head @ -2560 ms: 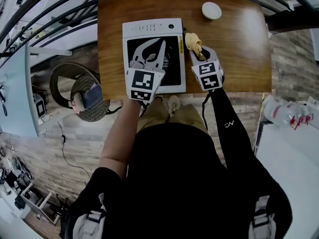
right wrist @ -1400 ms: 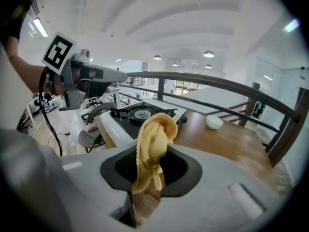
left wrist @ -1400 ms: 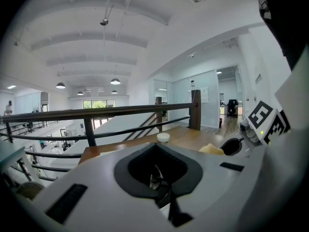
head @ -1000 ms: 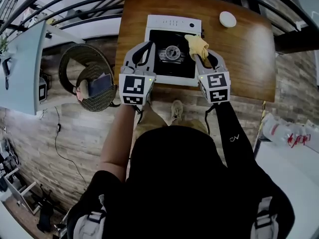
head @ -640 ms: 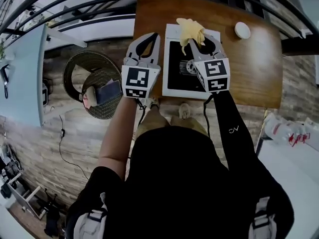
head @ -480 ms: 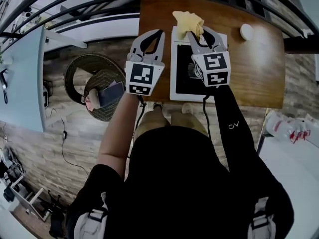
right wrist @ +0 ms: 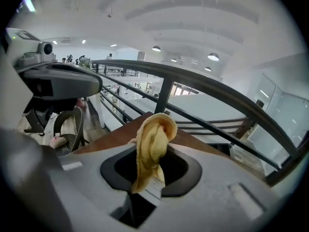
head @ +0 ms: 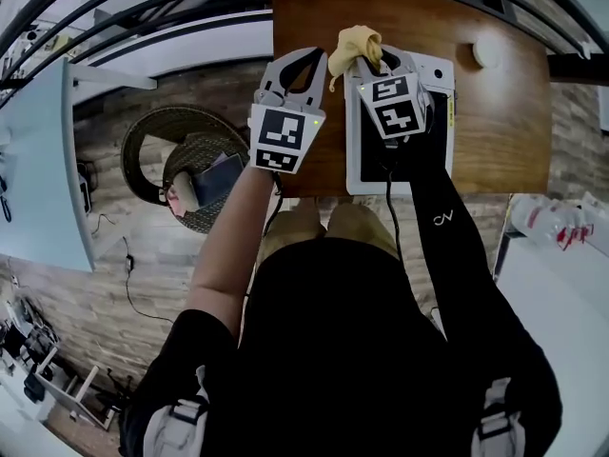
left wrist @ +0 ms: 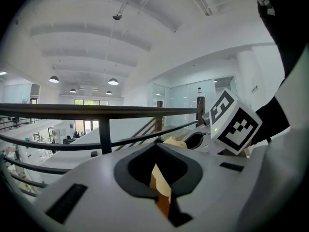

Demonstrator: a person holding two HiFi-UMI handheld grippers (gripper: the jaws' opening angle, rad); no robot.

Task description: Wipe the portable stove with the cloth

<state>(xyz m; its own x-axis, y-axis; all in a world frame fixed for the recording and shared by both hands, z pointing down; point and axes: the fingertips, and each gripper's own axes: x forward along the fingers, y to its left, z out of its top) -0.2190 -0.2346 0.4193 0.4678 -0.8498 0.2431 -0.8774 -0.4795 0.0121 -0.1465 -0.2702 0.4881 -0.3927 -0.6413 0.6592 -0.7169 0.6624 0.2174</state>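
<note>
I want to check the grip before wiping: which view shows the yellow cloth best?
The right gripper view: the cloth fills the centre, bunched upright and pinched between the right gripper's jaws. The head view shows it only small, at that gripper's tips. The left gripper view shows a mere yellow sliver beyond its own jaws.

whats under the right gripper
The portable stove, on the table. The right gripper and sleeve cover its middle, so the burner cannot be seen. The cloth is clamped in the jaws.

- cloth (right wrist: 152, 139): soft yellow fabric, nubbly, matt
- table (head: 495, 112): brown wood, smooth, faint sheen
- portable stove (head: 353, 150): smooth white casing
- chair (head: 143, 141): rough woven wicker
- floor (head: 143, 284): wood-look planks, matt, grainy
</note>
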